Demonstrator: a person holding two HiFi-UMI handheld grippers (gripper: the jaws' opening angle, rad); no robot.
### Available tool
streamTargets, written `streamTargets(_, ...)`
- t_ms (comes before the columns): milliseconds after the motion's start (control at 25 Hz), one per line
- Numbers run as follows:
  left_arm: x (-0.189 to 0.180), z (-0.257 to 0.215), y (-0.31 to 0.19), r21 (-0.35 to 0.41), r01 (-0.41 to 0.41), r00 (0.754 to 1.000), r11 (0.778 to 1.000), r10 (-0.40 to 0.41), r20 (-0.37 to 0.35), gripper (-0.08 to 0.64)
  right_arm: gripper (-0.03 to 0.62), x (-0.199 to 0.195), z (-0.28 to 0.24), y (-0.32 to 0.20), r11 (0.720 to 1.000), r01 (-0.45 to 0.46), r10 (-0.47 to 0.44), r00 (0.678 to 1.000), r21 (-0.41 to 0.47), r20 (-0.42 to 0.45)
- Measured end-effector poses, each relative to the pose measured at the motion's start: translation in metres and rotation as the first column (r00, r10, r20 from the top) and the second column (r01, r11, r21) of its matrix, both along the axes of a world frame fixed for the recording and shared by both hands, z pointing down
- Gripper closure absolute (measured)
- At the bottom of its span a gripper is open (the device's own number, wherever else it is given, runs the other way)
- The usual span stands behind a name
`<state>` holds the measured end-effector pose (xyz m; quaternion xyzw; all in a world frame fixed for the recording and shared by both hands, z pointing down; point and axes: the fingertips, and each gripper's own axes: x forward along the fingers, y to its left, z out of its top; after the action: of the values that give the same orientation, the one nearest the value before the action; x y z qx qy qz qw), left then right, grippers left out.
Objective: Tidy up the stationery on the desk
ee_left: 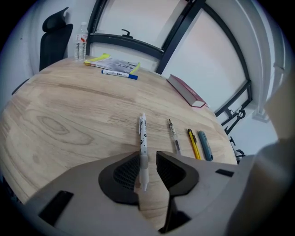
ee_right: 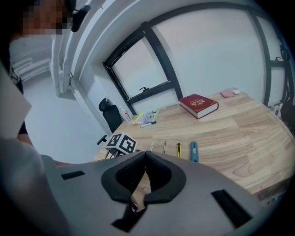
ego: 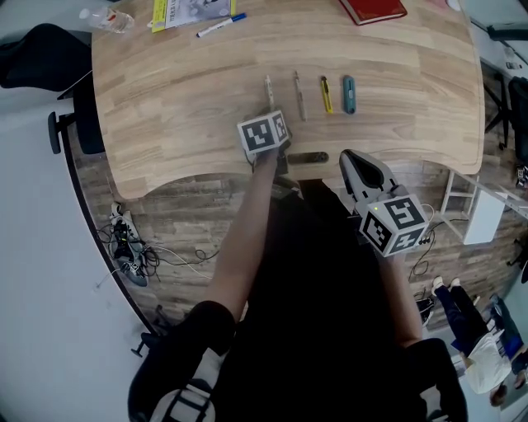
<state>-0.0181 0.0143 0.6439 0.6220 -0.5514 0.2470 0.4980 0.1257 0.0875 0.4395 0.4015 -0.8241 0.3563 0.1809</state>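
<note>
A white pen (ee_left: 143, 138) lies on the wooden desk (ego: 181, 107), leftmost in a row (ego: 269, 89) of four. To its right lie a clear pen (ego: 299, 95), a yellow cutter (ego: 327, 94) and a teal cutter (ego: 349, 94). My left gripper (ee_left: 147, 156) stands over the white pen's near end, jaws open. The pen lies between the pads, close to the left pad with a gap to the right one. In the head view the marker cube hides the left gripper (ego: 269, 114). My right gripper (ego: 352, 157) hovers at the desk's front edge, shut and empty.
At the far left of the desk lie a blue marker (ego: 220, 25), a yellow-edged booklet (ego: 190, 11) and a water bottle (ego: 107, 18). A red book (ego: 373, 10) sits at the far edge. A black chair (ego: 49, 66) stands left of the desk.
</note>
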Motion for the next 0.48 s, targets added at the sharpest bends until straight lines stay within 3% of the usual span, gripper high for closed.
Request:
streamTargets(240, 0.0, -0.008, 0.003, 0.005, -0.022, 1.0, 1.0, 0.022, 0.018, 0.422, 0.572, -0.003, -0.001, -0.003, 1.0, 0.007, -0.007, 1.0, 0.009, 0.004)
streamTargets(480, -0.008, -0.05, 0.0, 0.079, -0.049, 0.998, 0.996, 0.046, 0.045, 0.422, 0.571, -0.007, 0.007, -0.013, 1.0, 0.017, -0.018, 0.999, -0.021, -0.029)
